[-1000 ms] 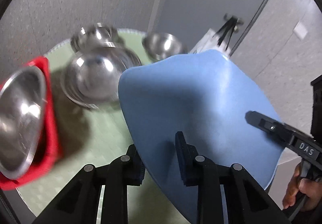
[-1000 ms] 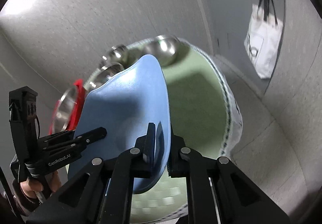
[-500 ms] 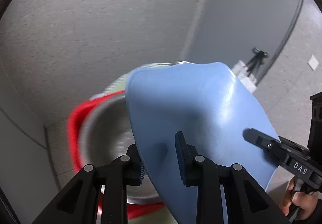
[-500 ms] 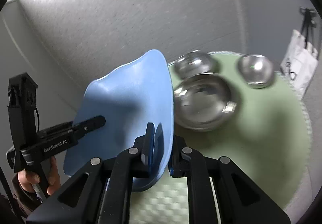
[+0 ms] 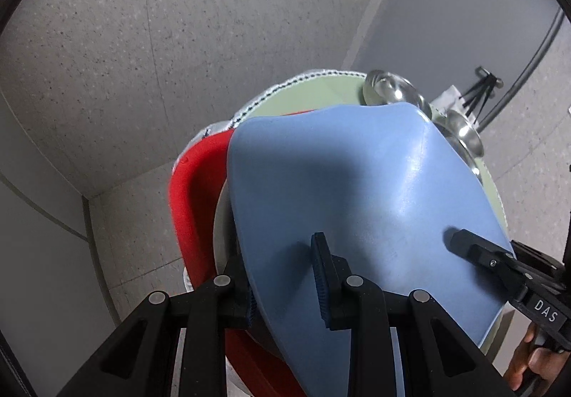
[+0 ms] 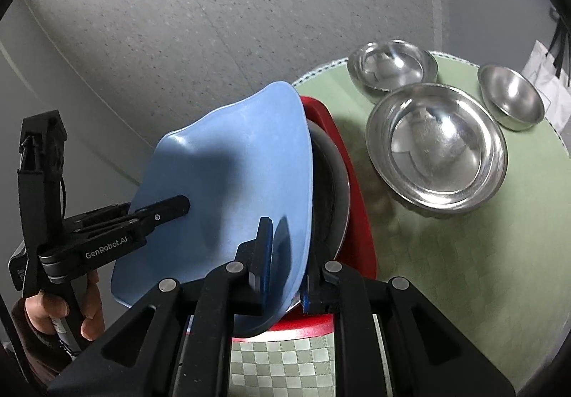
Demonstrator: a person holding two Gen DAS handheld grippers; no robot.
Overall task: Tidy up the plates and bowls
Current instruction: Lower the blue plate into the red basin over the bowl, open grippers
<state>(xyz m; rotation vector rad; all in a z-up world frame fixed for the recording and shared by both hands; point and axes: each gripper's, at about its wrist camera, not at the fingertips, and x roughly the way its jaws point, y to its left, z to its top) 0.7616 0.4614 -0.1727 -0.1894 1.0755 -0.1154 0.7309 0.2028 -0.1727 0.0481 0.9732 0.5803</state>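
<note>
Green mat (image 6: pixel 446 254), blue plate (image 6: pixel 228 161) now over red tray (image 6: pixel 357 218)

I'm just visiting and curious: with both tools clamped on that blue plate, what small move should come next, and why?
Probably ease the blue plate down onto the steel plate in the red tray. Both the left gripper and right gripper hold it tilted directly over that stack, so lowering looks like the natural step.

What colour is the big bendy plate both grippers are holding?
Light blue. The square curved plate shows best in the right wrist view.
</note>
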